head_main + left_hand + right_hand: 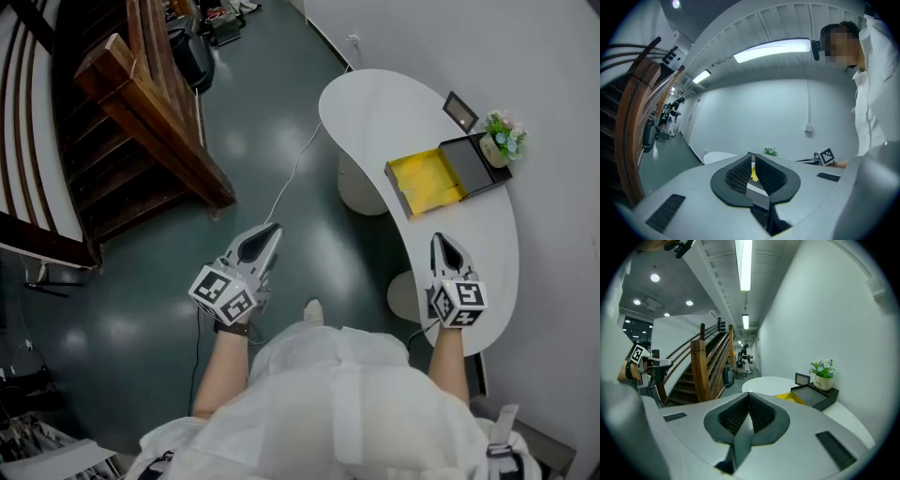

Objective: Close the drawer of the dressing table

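drawer (427, 181): yellow, standing open from black box (480, 157), 1 o'clock on dressing table (375, 112)
left gripper (270, 231): jaws together, empty
right gripper (438, 241): jaws together, empty, at drawer's 6 o'clock, apart from it
progress: nothing done yet; reach and push remain

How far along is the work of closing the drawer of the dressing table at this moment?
Nothing is done yet: the yellow drawer stands pulled out of the black box on the white curved dressing table. In hand: the right gripper, jaws shut and empty, is over the tabletop, short of the drawer; the left gripper is over the dark floor. Left: reach the drawer and push it in.
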